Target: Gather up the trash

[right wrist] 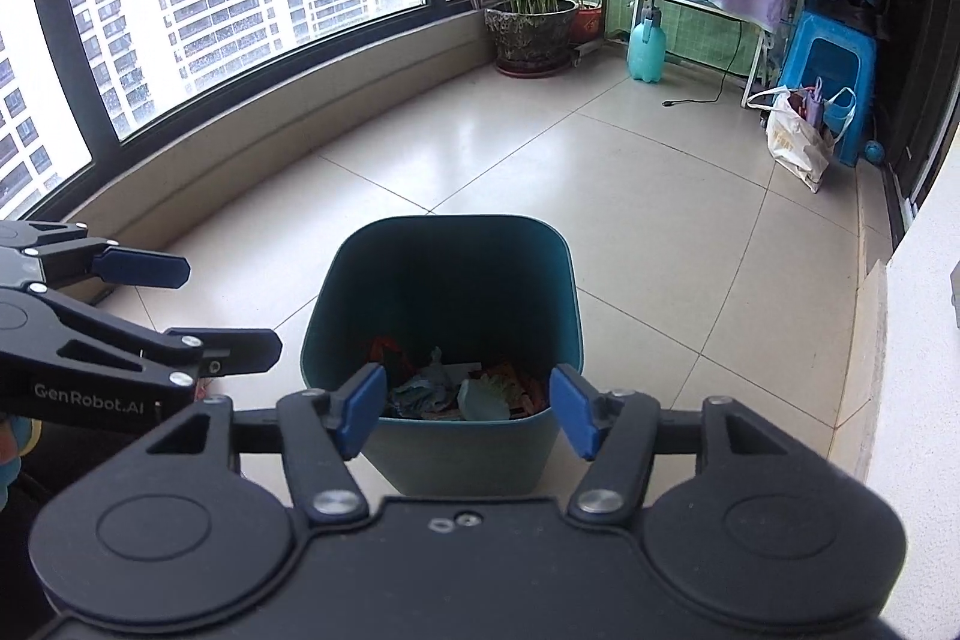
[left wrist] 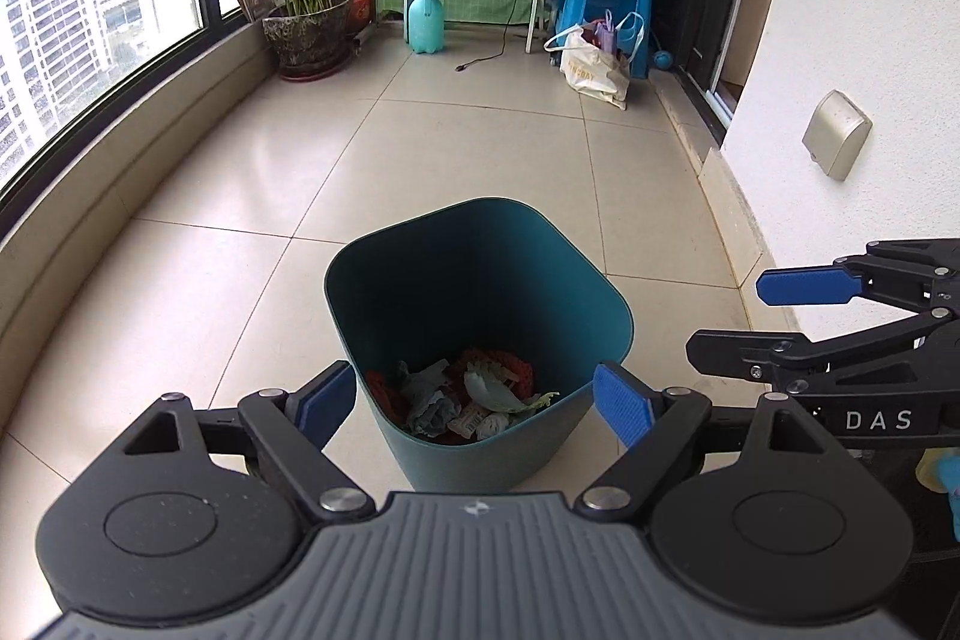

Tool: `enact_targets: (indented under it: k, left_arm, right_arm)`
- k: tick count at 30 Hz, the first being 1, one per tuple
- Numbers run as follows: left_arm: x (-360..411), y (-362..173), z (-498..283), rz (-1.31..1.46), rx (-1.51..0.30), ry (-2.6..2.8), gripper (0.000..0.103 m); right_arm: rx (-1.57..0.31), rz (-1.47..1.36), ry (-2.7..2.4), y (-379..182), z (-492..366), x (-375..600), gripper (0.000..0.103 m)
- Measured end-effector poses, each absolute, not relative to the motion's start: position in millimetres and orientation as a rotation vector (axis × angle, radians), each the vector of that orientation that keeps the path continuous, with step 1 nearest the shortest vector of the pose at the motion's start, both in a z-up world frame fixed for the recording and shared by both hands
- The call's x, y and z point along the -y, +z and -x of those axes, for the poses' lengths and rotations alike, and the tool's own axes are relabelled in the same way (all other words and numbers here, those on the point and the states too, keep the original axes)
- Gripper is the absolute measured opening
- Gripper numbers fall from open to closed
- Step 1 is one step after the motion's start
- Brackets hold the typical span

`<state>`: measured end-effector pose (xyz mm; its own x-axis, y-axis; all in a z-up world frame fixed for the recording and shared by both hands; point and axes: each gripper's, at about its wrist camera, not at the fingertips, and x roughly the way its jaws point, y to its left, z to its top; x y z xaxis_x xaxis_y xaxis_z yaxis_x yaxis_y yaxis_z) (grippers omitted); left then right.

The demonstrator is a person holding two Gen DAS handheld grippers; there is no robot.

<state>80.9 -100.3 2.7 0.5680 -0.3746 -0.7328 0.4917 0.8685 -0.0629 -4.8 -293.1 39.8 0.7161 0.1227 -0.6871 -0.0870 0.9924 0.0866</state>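
Observation:
A teal plastic trash bin stands on the tiled floor just ahead of both grippers; it also shows in the right wrist view. Inside lie crumpled wrappers, paper and orange scraps, also seen from the right. My left gripper is open and empty, its blue pads on either side of the bin's near rim. My right gripper is open and empty above the near rim. Each gripper shows in the other's view: the right one, the left one.
A curved window and low ledge run along the left. At the far end stand a plant pot, a teal sprayer bottle, a white bench, a blue stool, a white bag and hanging purple cloth. A white wall is on the right.

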Motion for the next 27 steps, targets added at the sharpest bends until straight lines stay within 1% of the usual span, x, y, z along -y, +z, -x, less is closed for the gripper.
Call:
enact_targets:
  k: [1,2,4,6,8,10,11,17,27]
  left_arm:
    - [97.7,2.6,-77.7,-0.144,-0.817,-0.512,0.09]
    - [95.7,2.4,-75.1,-0.139,-0.809,-0.508,0.092]
    - [89.3,2.2,-68.6,-0.142,-0.781,-0.493,0.094]
    - [86.4,-1.1,-66.3,-0.135,-0.776,-0.496,0.095]
    - [83.9,-3.7,-63.5,-0.127,-0.767,-0.486,0.095]
    - [82.3,-7.5,-61.5,-0.14,-0.75,-0.474,0.099]
    - [81.5,-9.3,-59.9,-0.145,-0.742,-0.468,0.099]
    - [74.6,-23.6,-59.7,-0.129,-0.743,-0.448,0.099]
    - [67.4,-26.7,-58.1,-0.121,-0.715,-0.442,0.099]
  right_arm:
    - [-0.754,-0.051,0.117,40.1,8.3,292.1,0.067]
    - [-0.742,-0.053,0.115,40.3,12.0,290.9,0.071]
    - [-0.716,-0.054,0.115,39.9,19.2,289.2,0.073]
    - [-0.676,-0.061,0.125,41.3,26.2,287.0,0.087]
    - [-0.634,-0.048,0.123,41.3,33.3,284.8,0.09]
    - [-0.58,-0.031,0.118,39.6,41.6,281.2,0.098]
    - [-0.557,-0.031,0.115,38.5,44.0,281.2,0.103]
    - [-0.5,-0.031,0.101,34.6,46.2,277.6,0.103]
    - [-0.575,-0.099,0.061,18.9,32.5,276.5,0.103]
